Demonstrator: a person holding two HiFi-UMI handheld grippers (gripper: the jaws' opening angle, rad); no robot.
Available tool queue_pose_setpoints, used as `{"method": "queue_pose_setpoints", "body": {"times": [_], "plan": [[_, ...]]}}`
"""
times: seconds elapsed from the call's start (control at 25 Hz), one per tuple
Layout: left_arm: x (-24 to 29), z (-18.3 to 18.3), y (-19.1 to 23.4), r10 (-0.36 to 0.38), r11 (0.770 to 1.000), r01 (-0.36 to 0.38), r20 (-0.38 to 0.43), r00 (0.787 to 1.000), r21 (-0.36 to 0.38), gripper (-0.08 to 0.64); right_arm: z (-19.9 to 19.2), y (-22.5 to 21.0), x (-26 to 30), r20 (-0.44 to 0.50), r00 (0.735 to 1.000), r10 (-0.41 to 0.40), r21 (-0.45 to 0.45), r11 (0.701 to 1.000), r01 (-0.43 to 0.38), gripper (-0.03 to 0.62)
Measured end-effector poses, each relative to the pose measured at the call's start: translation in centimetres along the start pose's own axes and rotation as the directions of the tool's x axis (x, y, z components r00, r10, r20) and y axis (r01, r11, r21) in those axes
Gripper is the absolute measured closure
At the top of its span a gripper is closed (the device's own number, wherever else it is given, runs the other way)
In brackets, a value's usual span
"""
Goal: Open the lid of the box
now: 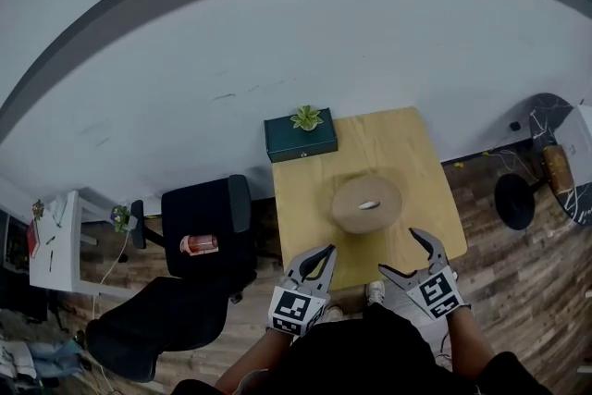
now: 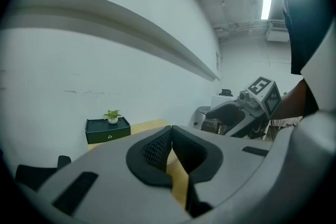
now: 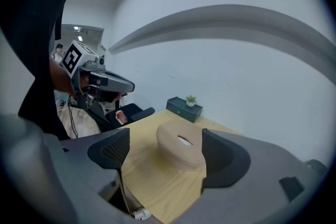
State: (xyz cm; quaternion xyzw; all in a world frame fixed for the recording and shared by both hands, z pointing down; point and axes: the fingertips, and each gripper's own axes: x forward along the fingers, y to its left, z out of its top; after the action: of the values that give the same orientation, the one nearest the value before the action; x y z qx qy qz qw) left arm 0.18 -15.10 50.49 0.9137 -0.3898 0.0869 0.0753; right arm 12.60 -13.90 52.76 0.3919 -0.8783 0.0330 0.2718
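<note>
A round tan box (image 1: pixel 367 203) with a small pale slot or handle in its lid sits in the middle of the wooden table (image 1: pixel 416 162); its lid is down. My right gripper (image 1: pixel 400 253) hovers open at the table's near edge, and the round box (image 3: pixel 178 147) shows between its spread jaws, a short way ahead, with the right gripper (image 3: pixel 165 147) not touching it. My left gripper (image 1: pixel 329 250) is at the near left edge, shut on nothing; in its own view the left gripper (image 2: pixel 170 131) has its pads pressed together. The round box is not in that view.
A dark green box (image 1: pixel 301 136) with a small potted plant (image 1: pixel 306 117) on it stands at the table's far left corner against the white wall. A black office chair (image 1: pixel 203 222) holding a red item (image 1: pixel 199 244) is left of the table. A black stool (image 1: pixel 514 201) stands to the right.
</note>
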Motion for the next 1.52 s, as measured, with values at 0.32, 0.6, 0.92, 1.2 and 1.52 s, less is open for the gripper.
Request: {"method": "queue_pose_setpoints", "body": {"times": [0.32,0.6,0.92,1.2,1.52], "plan": [[2.1,-0.8,1.1,0.105,0.993,-0.107,-0.038,0.994,-0.041,0.541,-1.8,-1.6,4.0,-0.125,0.975,0.185,-0.170,0.964,-0.204,0.152],[2.6,-2.3,2.4,0.194,0.979,-0.198,-0.083,0.978,-0.051,0.541,-3.5,-0.9,7.5,-0.217,0.917,0.335,-0.230,0.895,-0.382,0.161],[3.6,-3.5,3.1,0.307,0.942,-0.321,-0.136,0.942,-0.096,0.541,-5.5,-1.7,9.7,-0.299,0.853,0.427,-0.308,0.803,-0.510,0.198],[3.2,-4.2,2.5,0.376,0.912,-0.395,-0.156,0.913,-0.114,0.541,-7.0,-2.6,10.7,-0.398,0.793,0.461,-0.365,0.714,-0.598,0.189],[3.4,-4.0,3.9,0.390,0.907,-0.407,-0.150,0.908,-0.106,0.541,-8.2,-2.3,13.0,-0.510,0.712,0.483,-0.278,0.691,-0.668,0.110]]}}
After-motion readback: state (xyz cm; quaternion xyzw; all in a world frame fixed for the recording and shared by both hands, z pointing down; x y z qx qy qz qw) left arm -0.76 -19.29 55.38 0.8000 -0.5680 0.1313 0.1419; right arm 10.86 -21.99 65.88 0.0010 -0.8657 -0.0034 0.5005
